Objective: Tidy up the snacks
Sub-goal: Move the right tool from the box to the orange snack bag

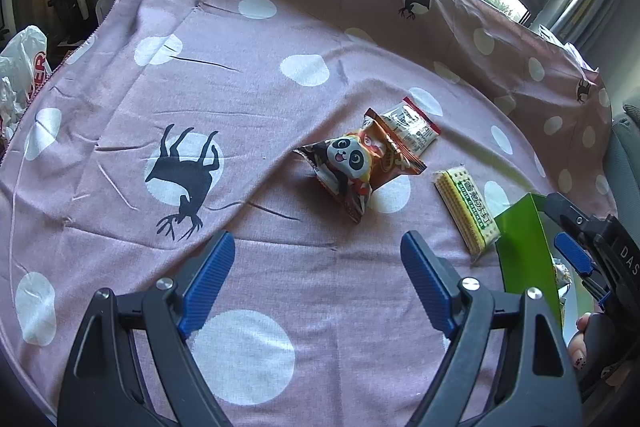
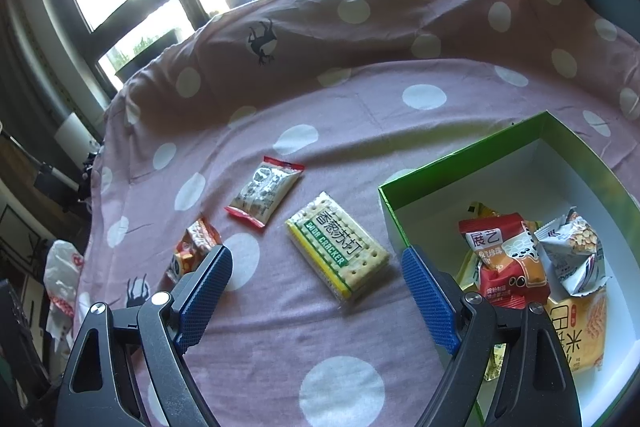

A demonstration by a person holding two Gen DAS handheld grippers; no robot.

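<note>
The green box [image 2: 472,155] stands on the dotted cloth [image 2: 360,115] and already holds several packets. Beside its near corner lies the soda cracker pack [image 2: 340,253]; the white packet [image 2: 264,197] and the panda snack [image 1: 352,163] lie farther from the box. Both the left hand-held gripper [image 1: 318,275] and the right hand-held gripper [image 2: 318,287] are wide and hold nothing. I think the right one should close across the cracker pack's short side, gently. Only the right view shows inside the box.

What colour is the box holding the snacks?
Green box outside, white inside; clearest in the right wrist view.
</note>
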